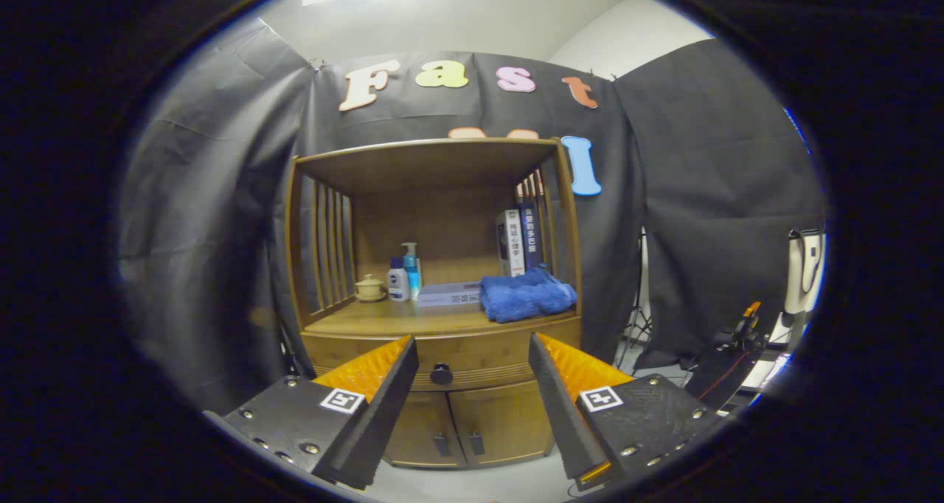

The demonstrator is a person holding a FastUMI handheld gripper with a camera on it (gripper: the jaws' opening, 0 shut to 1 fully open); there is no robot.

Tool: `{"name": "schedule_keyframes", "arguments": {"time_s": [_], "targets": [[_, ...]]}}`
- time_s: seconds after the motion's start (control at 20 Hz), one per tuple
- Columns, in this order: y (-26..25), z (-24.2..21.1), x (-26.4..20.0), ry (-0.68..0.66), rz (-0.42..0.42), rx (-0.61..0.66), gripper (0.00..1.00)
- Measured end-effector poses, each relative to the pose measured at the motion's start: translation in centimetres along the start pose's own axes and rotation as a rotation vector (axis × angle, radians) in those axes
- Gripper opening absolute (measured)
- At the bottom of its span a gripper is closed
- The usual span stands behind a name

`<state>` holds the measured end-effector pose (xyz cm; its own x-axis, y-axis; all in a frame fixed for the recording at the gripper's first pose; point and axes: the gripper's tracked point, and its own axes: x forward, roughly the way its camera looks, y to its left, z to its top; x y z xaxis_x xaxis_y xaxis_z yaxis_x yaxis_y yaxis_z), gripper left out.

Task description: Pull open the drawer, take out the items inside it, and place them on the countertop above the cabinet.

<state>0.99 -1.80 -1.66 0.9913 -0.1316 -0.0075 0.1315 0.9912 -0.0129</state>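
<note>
On the desk above the cabinet [442,385], from left: a cup [369,288], two bottles [404,274], a flat book [450,294], a blue towel [525,294], upright books [516,241] behind. They sit well back, likely leaving the front free for the drawer's items. The drawer [472,355] is shut, its knob [441,374] between the fingers, beyond them. The gripper [472,363] is wide apart, empty, touching nothing.

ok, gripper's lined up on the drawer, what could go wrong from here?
1. The drawer knob is small and round; the open gripper, not yet on it, could slip off when pulling.
2. The countertop already holds a blue towel, bottles, a cup and books, so items placed there could knock something over.
</note>
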Motion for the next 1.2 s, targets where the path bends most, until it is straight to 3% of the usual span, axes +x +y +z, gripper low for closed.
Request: {"name": "schedule_keyframes", "arguments": {"time_s": [0.2, 0.5, 0.75, 0.9, 1.1, 1.2], "targets": [[-1.1, 0.0, 1.9, -0.038, -0.079, -0.044, 0.92], [4.5, -3.5, 8.7, 0.044, 0.062, -0.015, 0.92], [5.0, -9.7, 13.0, 0.220, 0.035, 0.038, 0.93], [6.8, -12.9, 13.8, 0.296, 0.104, 0.044, 0.95], [8.3, -15.8, 15.3, 0.362, 0.136, 0.063, 0.75], [8.0, -16.6, 16.1, 0.373, 0.127, 0.061, 0.76]]}}
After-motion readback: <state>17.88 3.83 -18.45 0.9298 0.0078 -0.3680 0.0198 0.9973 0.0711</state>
